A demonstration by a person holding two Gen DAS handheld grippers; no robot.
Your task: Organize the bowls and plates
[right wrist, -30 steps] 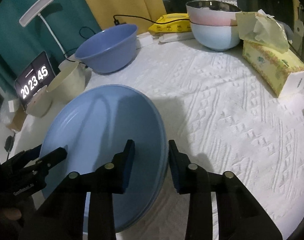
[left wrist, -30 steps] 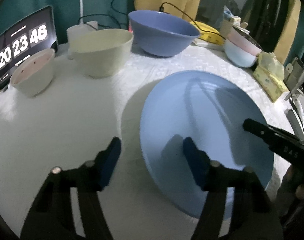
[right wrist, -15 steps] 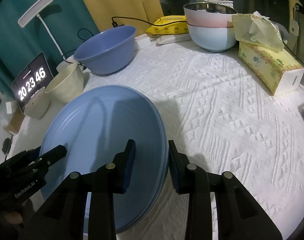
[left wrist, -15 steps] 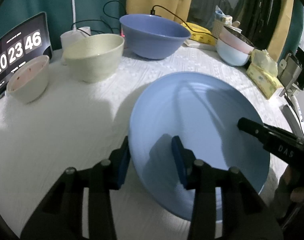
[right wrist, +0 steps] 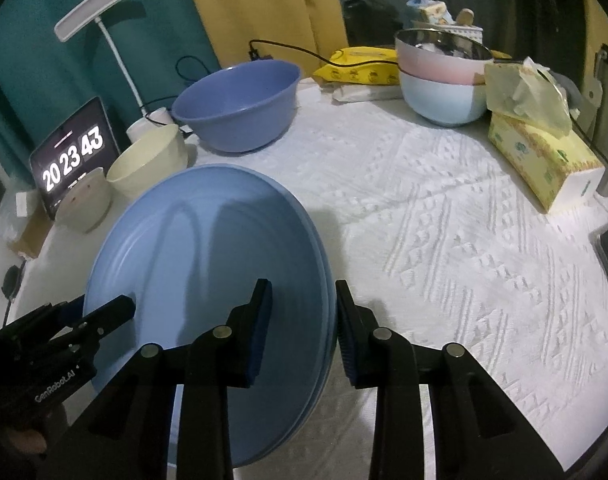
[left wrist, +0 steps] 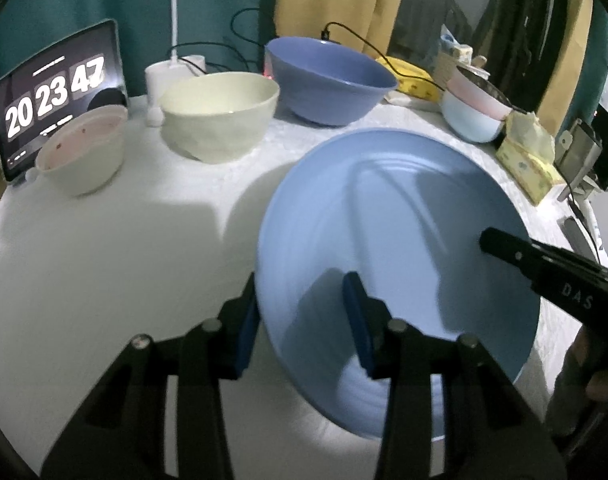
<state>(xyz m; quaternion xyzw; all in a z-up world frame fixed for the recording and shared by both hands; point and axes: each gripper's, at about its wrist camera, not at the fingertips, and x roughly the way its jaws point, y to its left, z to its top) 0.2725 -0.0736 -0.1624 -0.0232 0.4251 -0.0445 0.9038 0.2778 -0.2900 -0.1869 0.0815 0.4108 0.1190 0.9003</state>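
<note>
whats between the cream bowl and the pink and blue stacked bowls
The dark blue bowl sits between the cream bowl and the stacked bowls, toward the table's far edge; the left wrist view shows it best.

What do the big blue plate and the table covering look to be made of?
Blue plate: smooth, even-coloured with a soft satin sheen and faint concentric rings; probably plastic or melamine, though glazed ceramic can't be ruled out. A second rim shows under its right edge, so it may be two stacked. Table covering: white woven or quilted fabric with raised diamond and zigzag relief, matte.
</note>
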